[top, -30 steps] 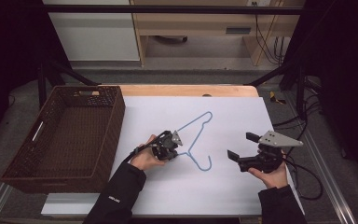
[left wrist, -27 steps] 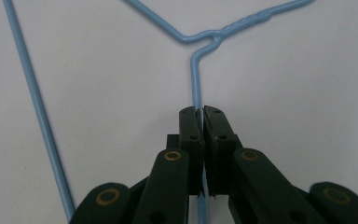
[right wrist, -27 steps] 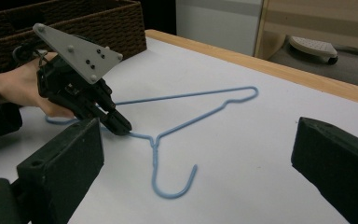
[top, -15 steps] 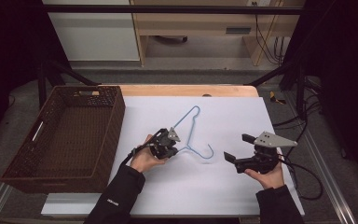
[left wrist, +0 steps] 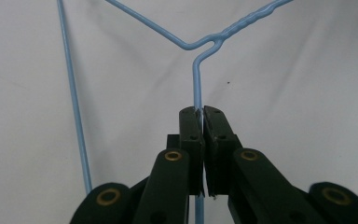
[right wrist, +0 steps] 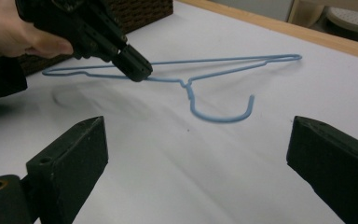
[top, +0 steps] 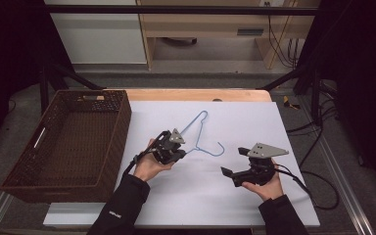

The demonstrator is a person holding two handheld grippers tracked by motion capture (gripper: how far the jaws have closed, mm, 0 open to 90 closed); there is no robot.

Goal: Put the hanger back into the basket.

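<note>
Two tongs low over table (top: pixel 293 127), left tongs (top: pixel 182 152) pinching blue hanger (top: pixel 201 128), right tongs (top: pixel 232 164) spread, aimed leftward.

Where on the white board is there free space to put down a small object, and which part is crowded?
Bare patches: the far right of the white board, beyond the blue wire hanger, and the near strip between the two sleeves. Crowded: the middle, where the left claw grips the hanger and the open right claw faces its hook. The wicker basket borders the left edge.
</note>
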